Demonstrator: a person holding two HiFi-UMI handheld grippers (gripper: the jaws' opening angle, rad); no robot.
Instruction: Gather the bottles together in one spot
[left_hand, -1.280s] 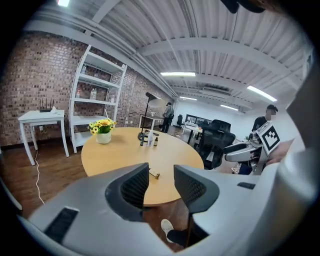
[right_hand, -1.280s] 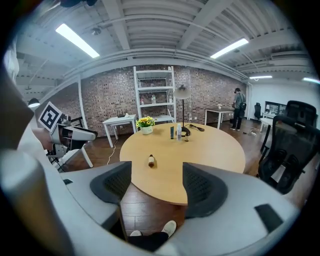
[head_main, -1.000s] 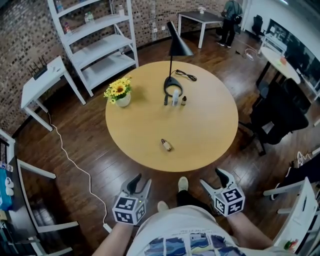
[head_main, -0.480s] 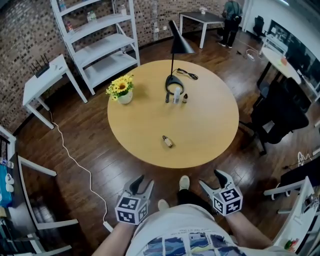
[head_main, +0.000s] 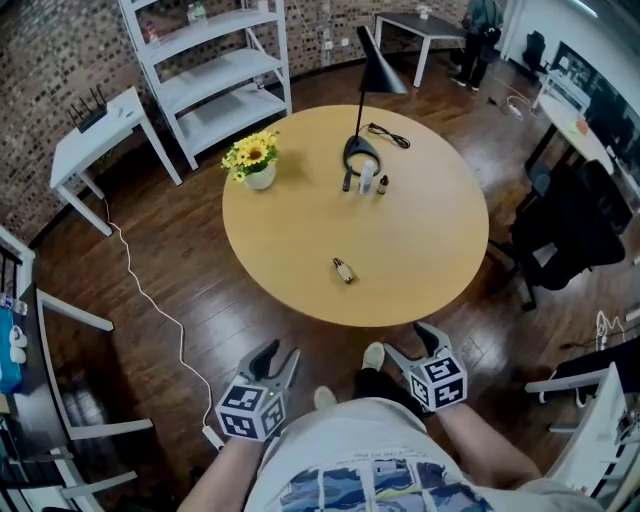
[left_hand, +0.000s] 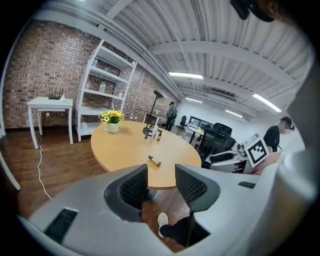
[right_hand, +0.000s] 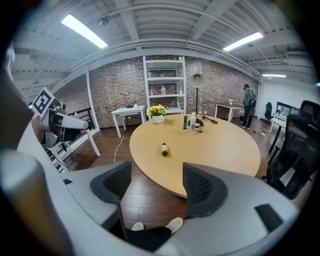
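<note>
Before table, over floorboards, left tool just widened, right tool wide, both empty.

One lying bottle, three upright bottles: four in all. One lamp. One flower vase. One round surface. Two grippers: left gripper, right gripper.

The round wooden counter carries a vase of yellow flowers at ten o'clock, a black lamp with its cable at twelve, three upright bottles just beside the lamp's base, and one small bottle lying toward six.
</note>
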